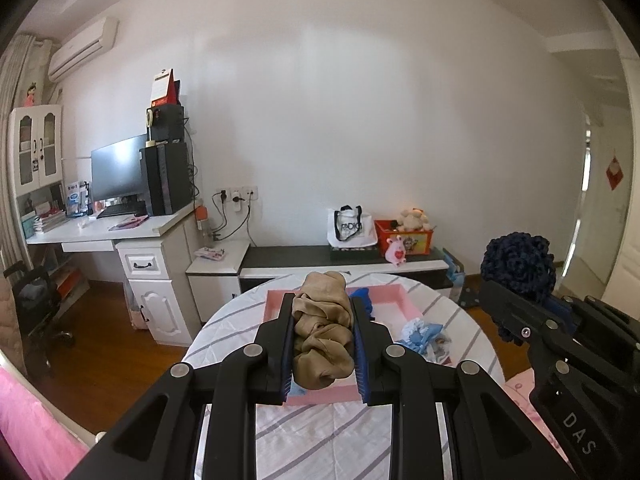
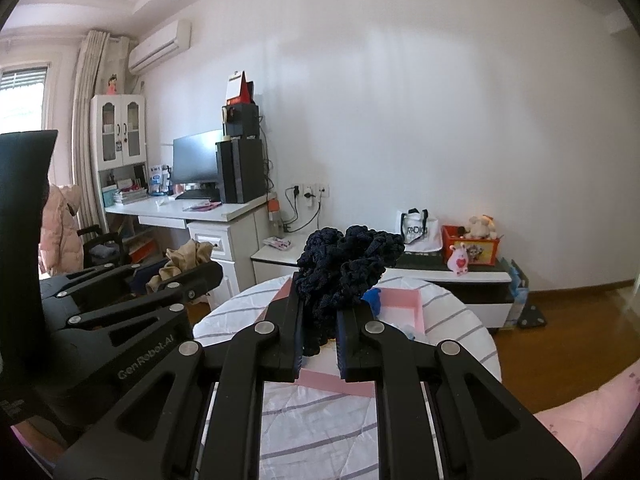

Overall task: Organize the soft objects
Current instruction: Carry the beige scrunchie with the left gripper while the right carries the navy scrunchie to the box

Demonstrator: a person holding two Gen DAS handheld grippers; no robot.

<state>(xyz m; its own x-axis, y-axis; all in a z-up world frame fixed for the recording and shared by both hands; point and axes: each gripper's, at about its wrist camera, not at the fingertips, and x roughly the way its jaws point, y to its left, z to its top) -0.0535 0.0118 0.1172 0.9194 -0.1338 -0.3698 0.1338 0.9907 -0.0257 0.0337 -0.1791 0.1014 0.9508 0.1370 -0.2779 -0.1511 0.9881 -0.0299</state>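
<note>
Presently, my left gripper (image 1: 322,312) is clamped on a tan bundle of soft fabric (image 1: 324,332), the cloth bunched between both pads along their whole length and bulging out past the tips. My right gripper (image 2: 318,320) is closed tight on a dark navy knitted item (image 2: 344,268); its lower part is pinched between the pads, and the bulk spills up above the fingertips. In the left wrist view that same knitted mass shows at the right edge, held well above the table.

Both loads hang over a round table (image 1: 320,432) covered with a white cloth striped in grey. On it sits a shallow pink tray (image 1: 384,292), directly beneath and ahead of my fingers. Inside the tray, a bright blue soft piece (image 1: 362,294) lies near the far wall, just beside my left pads. A light blue and white ruffled item (image 1: 420,334) rests at the tray's right edge; whether it lies inside or on the rim, I cannot tell.

Beyond the table stand a low cabinet (image 1: 320,258) and a white desk (image 1: 120,232) with a monitor.
</note>
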